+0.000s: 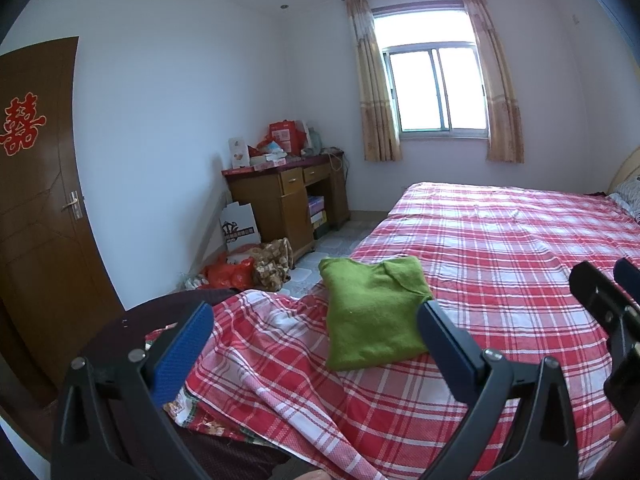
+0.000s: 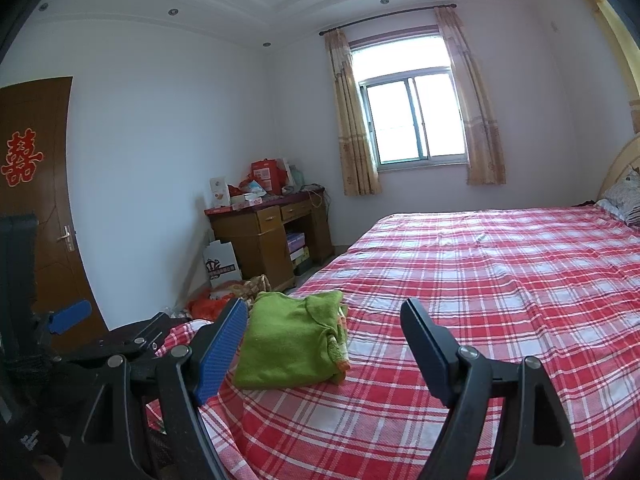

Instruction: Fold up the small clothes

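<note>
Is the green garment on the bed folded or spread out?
Folded. The green garment lies as a compact, thick rectangle on the checked bed sheet, and the right wrist view shows stacked layers at its edge.

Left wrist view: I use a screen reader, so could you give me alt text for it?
A folded green garment lies on a bed with a red plaid sheet, between the open fingers of the left tool. Behind stand a wooden desk, a curtained window and a brown door.
</note>
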The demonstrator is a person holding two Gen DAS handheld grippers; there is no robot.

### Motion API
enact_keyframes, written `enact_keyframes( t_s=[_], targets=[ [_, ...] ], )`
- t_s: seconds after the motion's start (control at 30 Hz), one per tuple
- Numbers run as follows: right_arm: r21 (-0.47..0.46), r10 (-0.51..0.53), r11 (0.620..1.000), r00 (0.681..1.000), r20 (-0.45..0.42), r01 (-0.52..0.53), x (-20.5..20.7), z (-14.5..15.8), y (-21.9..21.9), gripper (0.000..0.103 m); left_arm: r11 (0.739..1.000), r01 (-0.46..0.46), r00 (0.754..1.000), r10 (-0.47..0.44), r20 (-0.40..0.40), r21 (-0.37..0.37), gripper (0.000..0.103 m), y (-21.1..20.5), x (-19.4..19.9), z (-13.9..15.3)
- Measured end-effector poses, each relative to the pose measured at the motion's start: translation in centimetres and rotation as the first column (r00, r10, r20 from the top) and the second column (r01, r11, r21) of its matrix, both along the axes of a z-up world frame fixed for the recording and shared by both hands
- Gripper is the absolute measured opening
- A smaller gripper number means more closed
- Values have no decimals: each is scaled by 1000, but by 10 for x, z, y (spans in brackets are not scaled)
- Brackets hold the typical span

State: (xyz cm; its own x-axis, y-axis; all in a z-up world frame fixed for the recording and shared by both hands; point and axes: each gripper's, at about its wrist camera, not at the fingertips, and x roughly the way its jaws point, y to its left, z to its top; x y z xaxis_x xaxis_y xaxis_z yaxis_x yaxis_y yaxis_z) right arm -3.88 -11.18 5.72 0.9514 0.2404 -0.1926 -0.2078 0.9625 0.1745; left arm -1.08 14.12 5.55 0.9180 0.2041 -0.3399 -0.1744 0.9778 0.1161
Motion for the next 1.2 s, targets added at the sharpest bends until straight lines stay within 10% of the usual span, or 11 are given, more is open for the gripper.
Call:
enact_keyframes(
  t_s=[1.2],
  targets=[
    [23,-26,999,999,-43,27,5,-11,-4,80,999,33,993,-35,-116,-15,103,-3,21,-10]
  ],
)
